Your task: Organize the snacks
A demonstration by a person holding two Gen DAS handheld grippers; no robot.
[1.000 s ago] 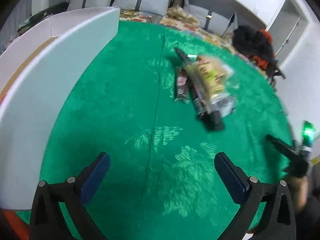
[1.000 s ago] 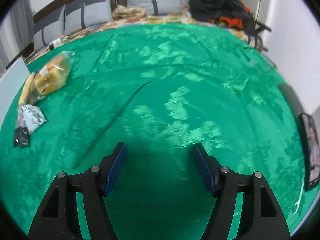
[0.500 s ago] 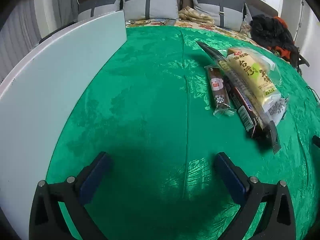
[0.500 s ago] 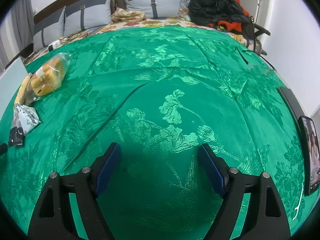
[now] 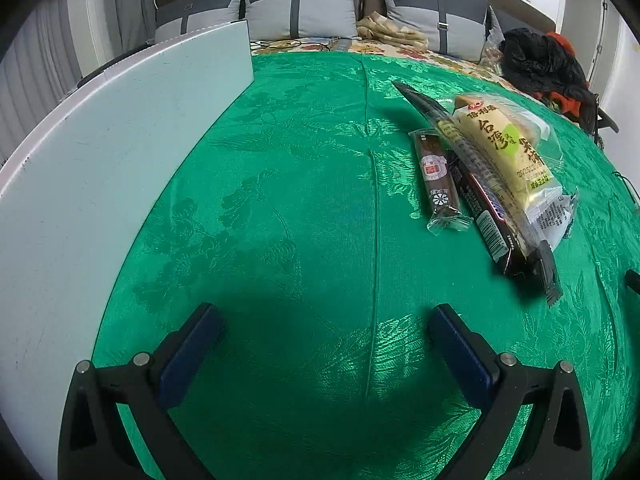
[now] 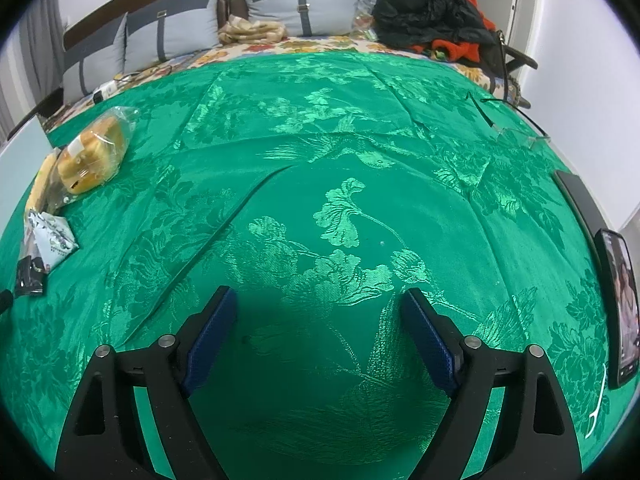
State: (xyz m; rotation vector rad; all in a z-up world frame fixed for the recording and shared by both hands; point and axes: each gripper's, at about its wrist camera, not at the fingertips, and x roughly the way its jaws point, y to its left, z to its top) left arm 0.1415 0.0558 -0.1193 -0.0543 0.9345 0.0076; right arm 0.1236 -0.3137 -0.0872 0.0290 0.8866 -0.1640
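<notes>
Three snacks lie together on the green cloth. In the left wrist view a clear bag with a yellow cake (image 5: 506,146) lies at the right, a long dark bar (image 5: 480,200) beside it, and a small brown bar (image 5: 436,176) on their left. The cake bag also shows at the far left of the right wrist view (image 6: 90,154). My left gripper (image 5: 326,322) is open and empty, low over the cloth, short of the snacks. My right gripper (image 6: 316,308) is open and empty over bare cloth, far right of the snacks.
A white box wall (image 5: 100,152) runs along the left of the cloth. A phone (image 6: 618,312) and a dark strip lie at the right edge, with glasses (image 6: 512,128) further back. Cushions (image 5: 300,12) and dark clothes (image 6: 432,16) lie behind.
My left gripper swung from a high tilted view down towards the cloth and closer to the snacks. My right gripper opened wider and steadied over the same patch of cloth.
</notes>
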